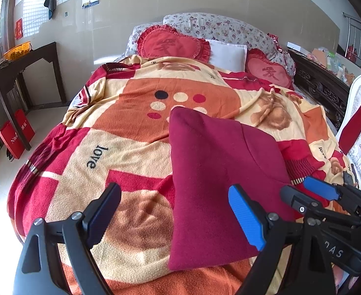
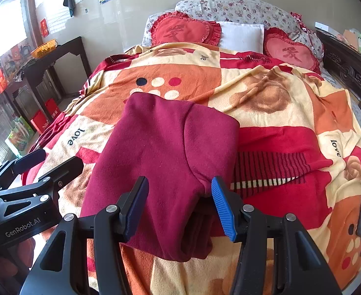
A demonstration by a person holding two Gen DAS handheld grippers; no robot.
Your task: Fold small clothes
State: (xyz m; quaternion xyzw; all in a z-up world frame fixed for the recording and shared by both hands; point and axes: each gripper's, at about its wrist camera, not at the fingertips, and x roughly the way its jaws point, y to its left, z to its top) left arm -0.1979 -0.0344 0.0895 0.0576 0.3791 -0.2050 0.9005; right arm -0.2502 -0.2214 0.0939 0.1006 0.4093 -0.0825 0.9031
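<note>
We read "love" in black letters on the blanket [image 1: 131, 127] spread over the bed, once on a cream patch at its left and again near its right edge, and "GenRobot.AI" in pale letters on the body of the left gripper [image 2: 55, 164] in the right wrist view. The red bag [image 1: 15, 135] on the floor beside the dark counter [image 1: 28, 56] carries white lettering that starts "Nil". Each red heart cushion [image 1: 173, 43] bears one large Chinese character, which we cannot make out for certain.

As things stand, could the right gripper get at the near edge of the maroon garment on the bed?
Probably yes. The right gripper is open, and the folded maroon garment lies straight ahead between its fingers on the blanket. Nothing sits in between; the left gripper stays off to the side.
</note>
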